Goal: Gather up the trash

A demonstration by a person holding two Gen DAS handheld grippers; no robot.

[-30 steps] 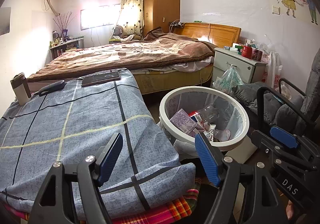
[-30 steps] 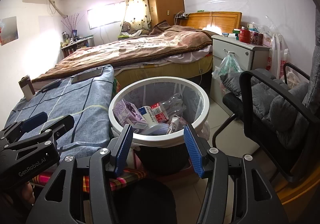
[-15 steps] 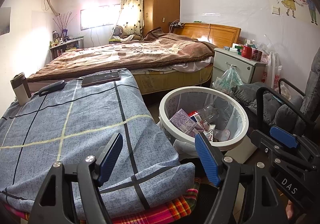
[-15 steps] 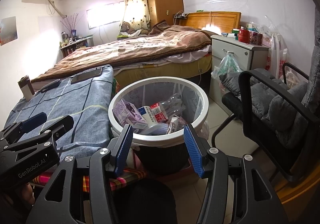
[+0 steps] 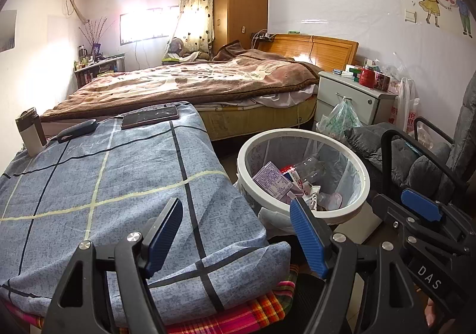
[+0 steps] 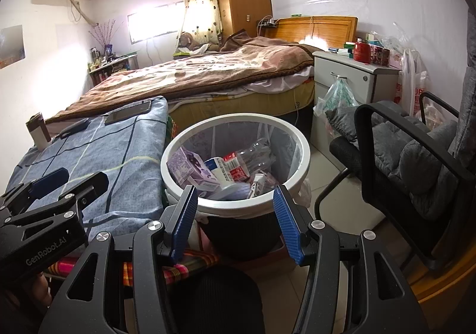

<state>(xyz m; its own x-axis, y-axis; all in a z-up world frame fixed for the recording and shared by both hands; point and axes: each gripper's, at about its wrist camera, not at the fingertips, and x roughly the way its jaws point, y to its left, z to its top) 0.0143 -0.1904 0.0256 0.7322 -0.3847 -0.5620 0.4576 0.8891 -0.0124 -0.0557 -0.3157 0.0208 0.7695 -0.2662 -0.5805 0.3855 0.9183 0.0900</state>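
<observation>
Both hand-held grippers, left (image 5: 235,232) and right (image 6: 235,221), hang released, empty, near the trash bin (image 6: 297,137)

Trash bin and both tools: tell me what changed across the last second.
Nothing visibly changed. The left tool and right tool hang open and empty in the same places, taking hold of nothing and letting nothing go. The trash bin holds the same purple carton and clear bottle, and the phone lies on the blue checked cloth as before.
</observation>
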